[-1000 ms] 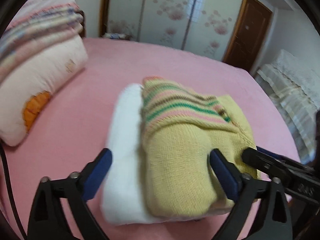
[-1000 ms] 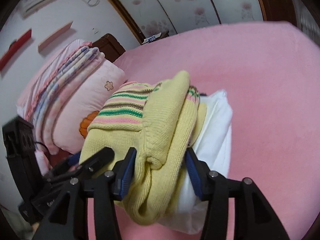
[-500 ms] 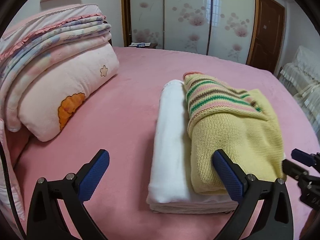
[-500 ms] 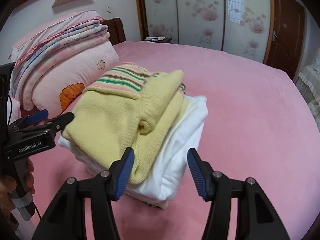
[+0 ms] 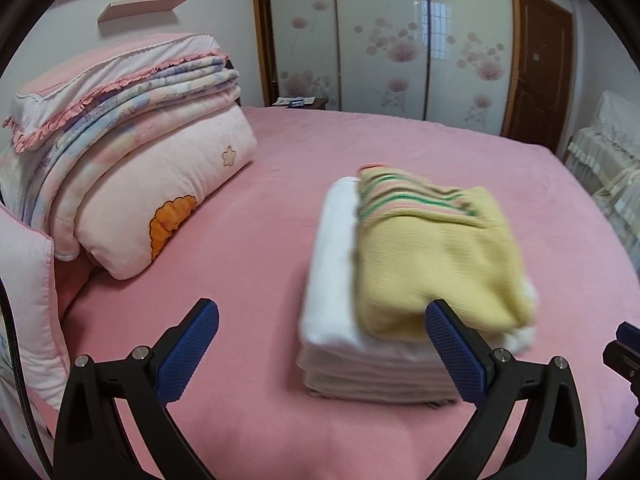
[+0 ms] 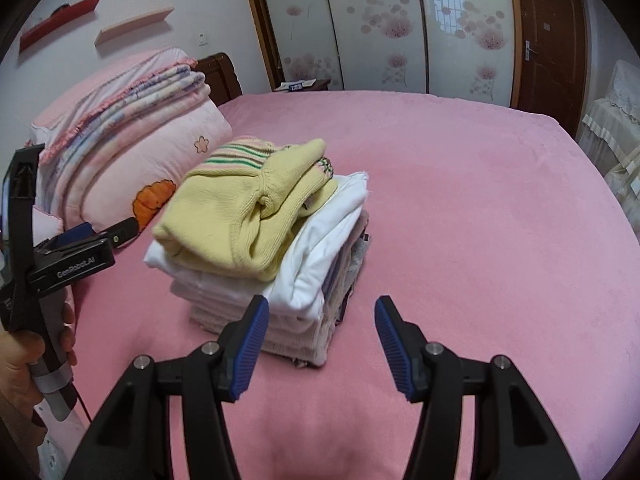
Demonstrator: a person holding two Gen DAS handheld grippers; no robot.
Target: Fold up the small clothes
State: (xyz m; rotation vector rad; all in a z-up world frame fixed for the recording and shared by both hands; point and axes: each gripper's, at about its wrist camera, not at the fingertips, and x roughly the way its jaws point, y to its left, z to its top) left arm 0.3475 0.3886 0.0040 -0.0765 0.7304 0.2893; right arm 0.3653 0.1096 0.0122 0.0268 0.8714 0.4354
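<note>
Yellow sweater (image 6: 248, 216) tops folded pile (image 6: 312, 280) mid-bed (image 6: 480, 200), slightly blurred; left gripper (image 5: 320, 348) and right gripper (image 6: 318, 344) both released, empty.

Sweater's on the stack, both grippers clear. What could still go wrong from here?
1. The yellow sweater sits loosely folded, one rolled sleeve bulging on top; it may slump open or slide off.
2. The stack of folded clothes has uneven edges on its right side and rests on a soft pink bed, so it might lean or topple if nudged.
3. The left gripper hangs open close to the stack's front edge; a careless move could snag it.
</note>
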